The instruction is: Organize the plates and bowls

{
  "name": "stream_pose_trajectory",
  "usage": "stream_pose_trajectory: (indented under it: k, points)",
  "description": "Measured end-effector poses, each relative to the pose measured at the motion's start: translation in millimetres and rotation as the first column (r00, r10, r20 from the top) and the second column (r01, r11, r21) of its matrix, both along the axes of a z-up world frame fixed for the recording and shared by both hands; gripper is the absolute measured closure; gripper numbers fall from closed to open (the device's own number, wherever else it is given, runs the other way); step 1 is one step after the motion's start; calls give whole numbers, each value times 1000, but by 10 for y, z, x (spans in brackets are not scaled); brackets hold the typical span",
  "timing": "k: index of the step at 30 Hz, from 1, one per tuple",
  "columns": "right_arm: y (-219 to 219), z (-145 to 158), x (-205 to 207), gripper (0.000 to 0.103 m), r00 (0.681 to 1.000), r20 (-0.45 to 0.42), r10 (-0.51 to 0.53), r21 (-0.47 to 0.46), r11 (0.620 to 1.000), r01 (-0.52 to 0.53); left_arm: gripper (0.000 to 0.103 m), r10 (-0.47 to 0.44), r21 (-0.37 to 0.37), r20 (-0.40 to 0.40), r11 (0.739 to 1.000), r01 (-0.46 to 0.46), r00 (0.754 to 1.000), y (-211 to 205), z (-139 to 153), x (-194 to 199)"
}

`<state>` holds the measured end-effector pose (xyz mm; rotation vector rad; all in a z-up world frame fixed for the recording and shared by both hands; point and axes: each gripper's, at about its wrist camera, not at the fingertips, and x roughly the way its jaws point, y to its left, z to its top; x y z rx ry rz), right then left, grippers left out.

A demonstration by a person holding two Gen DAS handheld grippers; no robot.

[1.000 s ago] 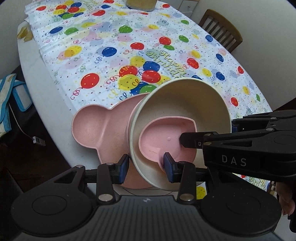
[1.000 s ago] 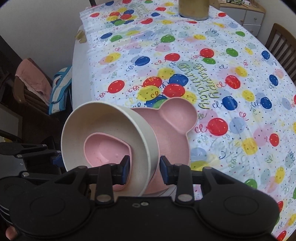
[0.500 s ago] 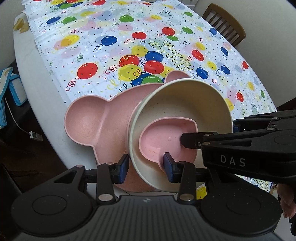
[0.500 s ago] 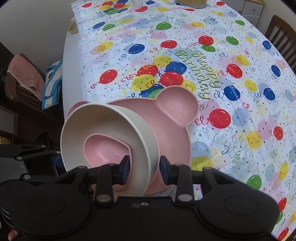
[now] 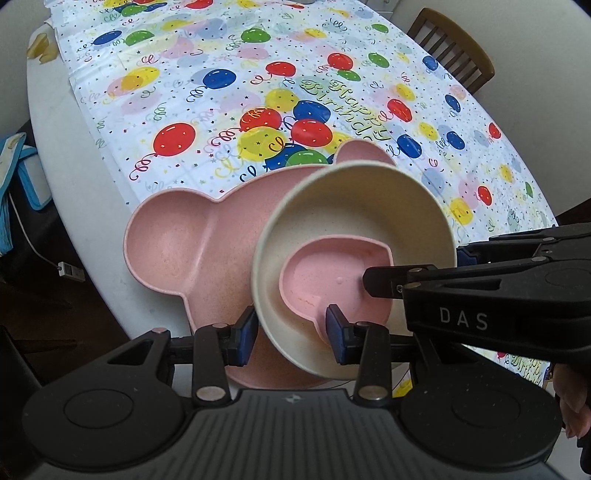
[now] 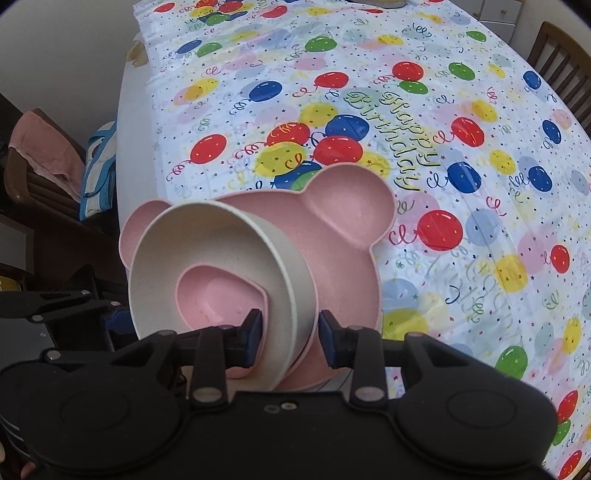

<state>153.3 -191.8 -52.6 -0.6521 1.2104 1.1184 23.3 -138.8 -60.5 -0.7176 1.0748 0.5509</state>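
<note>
- Left gripper (image 5: 291,334) and right gripper (image 6: 290,338) each pinched the cream bowl (image 5: 354,221) and small pink dish (image 5: 332,273) inside, above the bear plate (image 5: 192,236) at the worktop (image 5: 55,122) edge.
- Tilted stack could have slipped, spilling the dish.

You are working in a home dining room: an oval white table (image 5: 55,155) carries a balloon-printed "Happy Birthday" tablecloth (image 5: 258,74), wooden slat-back chairs (image 5: 452,46) stand around the table, and a drawer cabinet (image 6: 496,13) sits beyond its far end.
</note>
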Motion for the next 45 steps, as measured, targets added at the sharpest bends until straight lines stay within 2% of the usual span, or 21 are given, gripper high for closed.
stream_pose_trajectory:
  k: [8, 18, 25, 27, 29, 32, 35, 38, 43, 44, 45]
  points:
    - [-37, 15, 41, 66, 1000, -15, -8, 21, 1000, 8, 65, 0, 24, 14, 1000, 0, 1000, -25, 52, -11]
    - [-186, 188, 39, 63, 1000, -15, -16, 84, 996, 18, 64, -15, 72, 39, 997, 12, 999, -90, 197, -104]
    - [-353, 380, -7, 52, 1000, -4, -31, 161, 986, 32, 62, -34, 103, 87, 994, 25, 996, -137, 335, -208]
    - [-411, 424, -15, 47, 999, -17, -51, 190, 980, 53, 54, -36, 114, 99, 993, 24, 994, -151, 383, -257]
    - [-473, 477, -43, 46, 998, -10, -62, 220, 974, 62, 53, -42, 130, 114, 991, 27, 993, -168, 432, -313]
    - [-590, 560, -91, 38, 996, 0, -85, 269, 960, 82, 52, -51, 149, 131, 988, 31, 990, -186, 499, -401]
    - [-725, 625, -144, 31, 994, 13, -110, 332, 938, 100, 44, -61, 180, 149, 983, 33, 987, -217, 568, -507]
    - [-857, 681, -218, 24, 989, 40, -141, 387, 915, 115, 44, -73, 206, 160, 978, 39, 984, -254, 628, -607]
    - [-1064, 747, -383, 19, 980, 62, -189, 456, 879, 140, 44, -100, 239, 181, 970, 55, 978, -327, 695, -763]
    - [-1114, 754, -426, 19, 977, 68, -200, 469, 871, 146, 41, -107, 245, 187, 968, 59, 977, -352, 708, -795]
    - [-1147, 762, -457, 18, 975, 74, -210, 477, 866, 151, 29, -113, 255, 192, 965, 62, 975, -377, 722, -822]
